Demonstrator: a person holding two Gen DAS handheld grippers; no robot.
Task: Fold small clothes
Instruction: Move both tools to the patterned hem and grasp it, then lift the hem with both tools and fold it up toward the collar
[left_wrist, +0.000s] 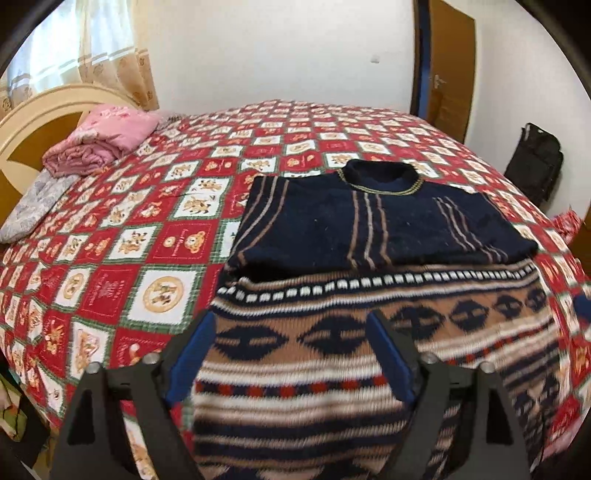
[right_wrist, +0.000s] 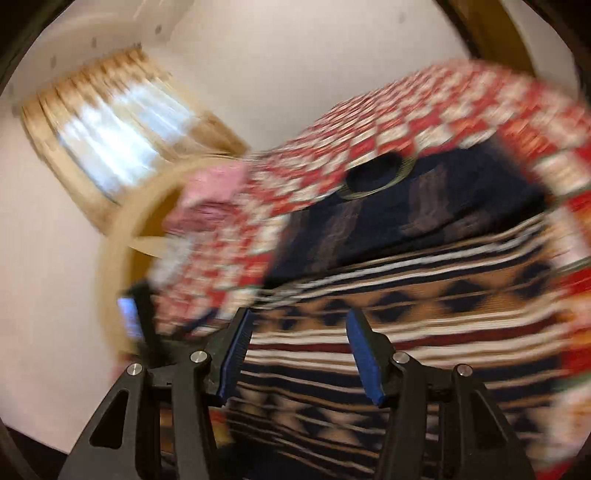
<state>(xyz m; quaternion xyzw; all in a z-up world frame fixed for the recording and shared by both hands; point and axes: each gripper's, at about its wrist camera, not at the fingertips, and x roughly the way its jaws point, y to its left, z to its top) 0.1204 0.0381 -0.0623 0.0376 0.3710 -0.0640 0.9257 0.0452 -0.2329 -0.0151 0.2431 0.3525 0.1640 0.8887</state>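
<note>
Two knitted garments lie on the bed (left_wrist: 110, 229), whose red-and-white teddy-bear quilt covers it: a navy striped sweater (left_wrist: 373, 225) already folded into a neat rectangle, collar away from the camera, and nearer, a brown, white and navy patterned sweater (left_wrist: 332, 369) touching or slightly under the navy one's near edge. The left tongs (left_wrist: 291, 354) hover over the patterned knit with jaws spread wide and nothing between the blue pads. The right tongs (right_wrist: 299, 354) are also released, jaws parted to a middling gap and empty, above the same knit; that view is badly smeared by motion, so whether the pads brush the fabric cannot be told. It looks as if a fold on the patterned sweater has just been let go, or the next grasp is being lined up. The main risk from here is a careless pinch: thick knit bunches, so tongs closing on the top layer alone would drag it off the layer beneath and skew the fold. A grasp too close to the far edge could also catch the navy sweater's hem and pull that finished piece out of shape. A pink folded blanket (left_wrist: 99, 140) near the headboard (left_wrist: 37, 110) lies well apart and should not interfere.
</note>
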